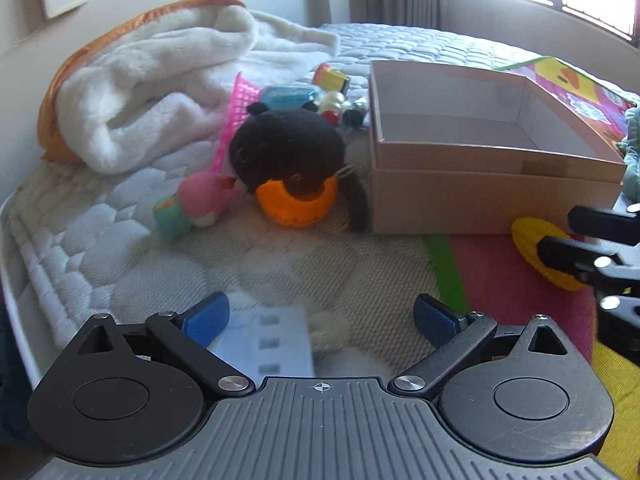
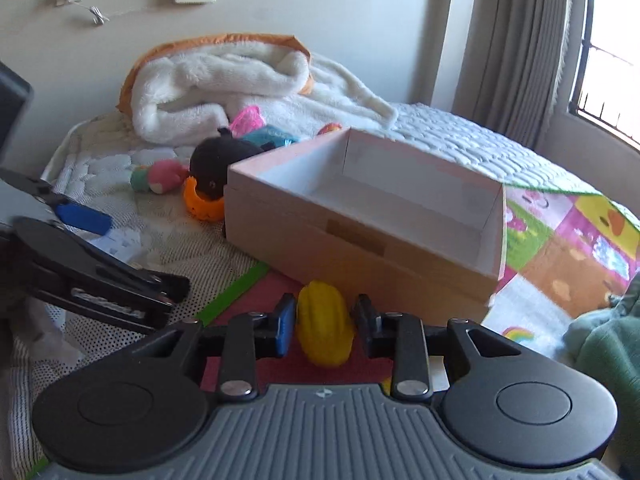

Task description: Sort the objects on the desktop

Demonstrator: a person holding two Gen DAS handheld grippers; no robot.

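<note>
The left gripper (image 1: 320,320) tilts downward with its blue-padded jaws spread wide and nothing between them. The right gripper (image 2: 325,326), near it on the right, also angles downward, its jaws narrowed around a yellow toy (image 2: 324,330).

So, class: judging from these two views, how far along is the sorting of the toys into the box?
Nothing looks done: the cardboard box is empty. In hand: the right hand-held gripper straddles the yellow toy in front of the box, pads close beside it, grip not certain. The left hand-held gripper is open and holds nothing. Left: the black plush, orange toy, pink toy and the small items behind.
</note>
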